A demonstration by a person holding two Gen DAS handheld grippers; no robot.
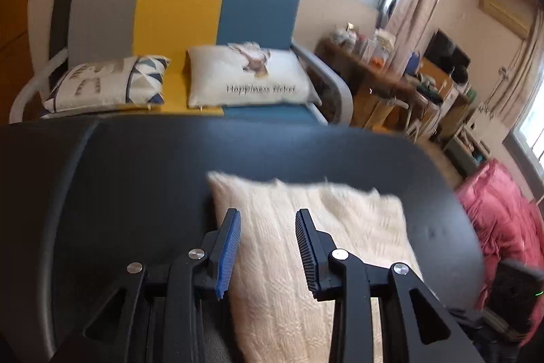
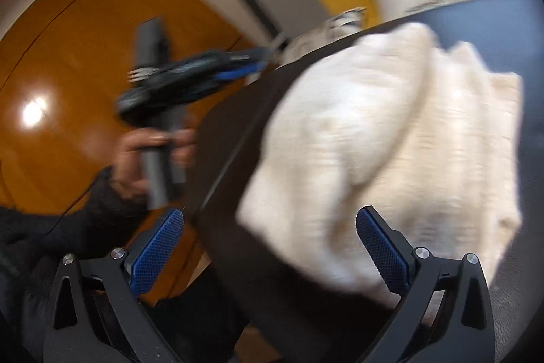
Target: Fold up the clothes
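A cream knit garment (image 1: 306, 247) is seen folded on the dark desk (image 1: 136, 165). The left gripper (image 1: 268, 249) is held over it, fingers spread and empty. The right gripper (image 2: 270, 247) is held at the desk's edge, fingers spread wide.

I am seeing one garment, a cream-white fuzzy knit (image 1: 306, 247), lying folded into a compact bundle on the dark table (image 1: 136, 165). In the left wrist view it is showing as a roughly rectangular pile with fine ribbed lines running along its length, its far edge a little ragged and fluffy, and it is sitting toward the table's right side. In the right wrist view the same knit (image 2: 391, 142) is looking blurred, with a thick rounded fold bulging along its left side and flatter layers lying beyond it.
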